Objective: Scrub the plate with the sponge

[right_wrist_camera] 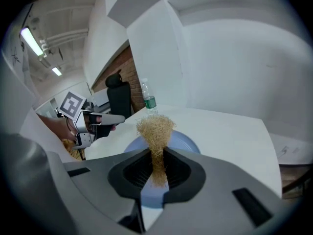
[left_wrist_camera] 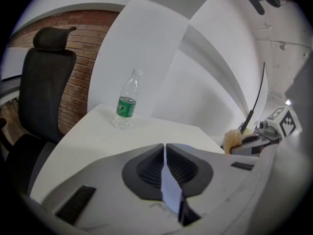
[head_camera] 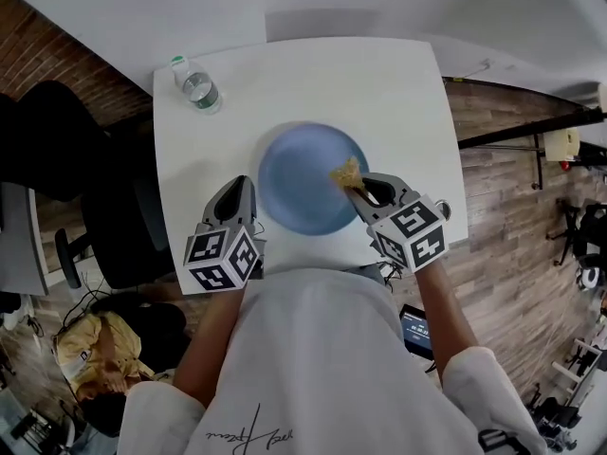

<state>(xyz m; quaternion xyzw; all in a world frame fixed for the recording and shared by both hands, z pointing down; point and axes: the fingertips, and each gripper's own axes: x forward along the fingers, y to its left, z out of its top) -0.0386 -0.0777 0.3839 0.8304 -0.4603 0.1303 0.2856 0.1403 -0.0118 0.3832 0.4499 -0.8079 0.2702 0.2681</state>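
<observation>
Pinching the fibrous sponge in the right gripper, tuft over the blue plate at its right rim, mid-tabletop, presumably for scrubbing. Resting the left gripper pressed together, empty, just left of the plate, probably for steadying.

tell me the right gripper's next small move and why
Probably sweep the sponge leftward across the blue plate: the right gripper clamps it in its jaws over the plate's right side, and the left gripper pinches the opposite rim.
</observation>
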